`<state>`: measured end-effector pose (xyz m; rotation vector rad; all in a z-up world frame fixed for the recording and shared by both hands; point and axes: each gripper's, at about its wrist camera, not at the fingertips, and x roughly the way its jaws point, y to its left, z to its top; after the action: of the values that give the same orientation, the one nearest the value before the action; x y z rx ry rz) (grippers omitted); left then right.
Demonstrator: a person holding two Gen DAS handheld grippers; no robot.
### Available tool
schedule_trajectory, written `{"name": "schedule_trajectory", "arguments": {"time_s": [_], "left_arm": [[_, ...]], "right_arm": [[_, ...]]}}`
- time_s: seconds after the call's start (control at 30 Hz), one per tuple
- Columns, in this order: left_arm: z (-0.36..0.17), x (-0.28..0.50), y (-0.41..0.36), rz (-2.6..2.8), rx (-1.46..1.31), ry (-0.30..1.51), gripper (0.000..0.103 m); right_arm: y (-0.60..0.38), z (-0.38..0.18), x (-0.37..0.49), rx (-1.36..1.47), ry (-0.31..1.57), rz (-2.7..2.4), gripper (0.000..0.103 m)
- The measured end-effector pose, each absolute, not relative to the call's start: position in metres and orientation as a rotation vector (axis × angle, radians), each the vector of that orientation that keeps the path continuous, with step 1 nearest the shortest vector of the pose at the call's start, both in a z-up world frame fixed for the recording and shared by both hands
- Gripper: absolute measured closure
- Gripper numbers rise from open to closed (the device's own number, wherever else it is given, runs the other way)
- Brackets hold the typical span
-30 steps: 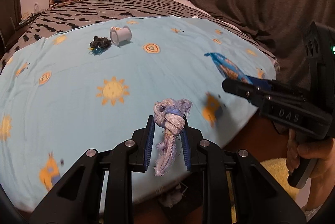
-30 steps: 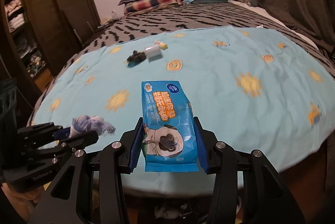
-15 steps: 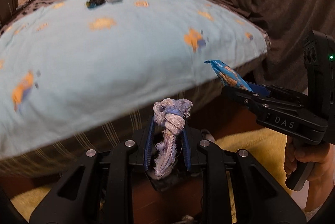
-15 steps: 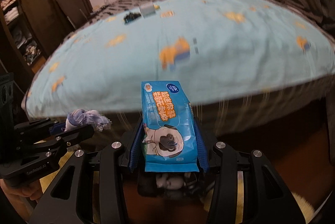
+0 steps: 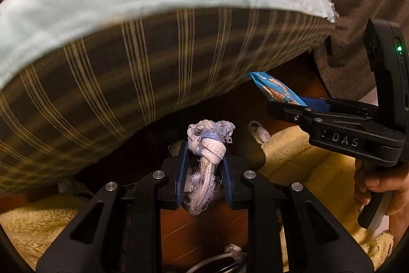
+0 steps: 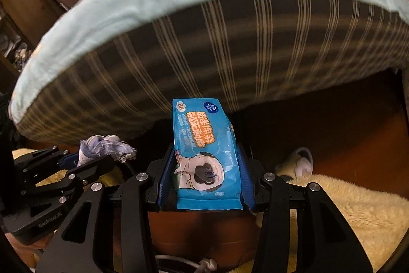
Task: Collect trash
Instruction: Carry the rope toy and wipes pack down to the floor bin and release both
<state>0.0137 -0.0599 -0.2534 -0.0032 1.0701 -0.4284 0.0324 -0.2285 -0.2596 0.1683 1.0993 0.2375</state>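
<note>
Both tools are loaded: the left tool (image 5: 203,170) clamps an upright frayed knotted white-and-lavender cloth scrap (image 5: 207,145), the right tool (image 6: 204,170) a blue wet-wipe packet (image 6: 204,153), side by side below the bed's (image 6: 230,48) edge, pointing floorward.

Pale-lilac knotted rag (image 5: 205,145), bright-blue wipes pack (image 6: 205,155), brown tan-striped mattress side (image 5: 158,61).

- The knotted rag (image 5: 205,145) sits between the left gripper (image 5: 204,170) fingers; the wipes packet (image 6: 204,158) sits between the right gripper (image 6: 204,176) fingers.
- The mattress edge (image 5: 158,73) hangs ahead of and above both grippers.
- The fleece rug (image 6: 345,206) lies below, to the right gripper's right.
- A slipper (image 6: 299,163) lies just beyond the rug.
</note>
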Motion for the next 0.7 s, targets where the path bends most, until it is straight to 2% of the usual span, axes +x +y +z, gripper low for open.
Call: {"name": "schedule_trajectory", "arguments": {"time_s": [0.37, 0.7], "left_arm": [[-0.306, 0.029, -0.067, -0.42, 0.013, 1.171, 0.08], [-0.329, 0.035, -0.067, -0.416, 0.027, 1.246, 0.078]], "right_arm": [[-0.227, -0.316, 0.042, 0.175, 1.219, 0.205, 0.057], [-0.225, -0.328, 0.054, 0.166, 1.26, 0.179, 0.055]]}}
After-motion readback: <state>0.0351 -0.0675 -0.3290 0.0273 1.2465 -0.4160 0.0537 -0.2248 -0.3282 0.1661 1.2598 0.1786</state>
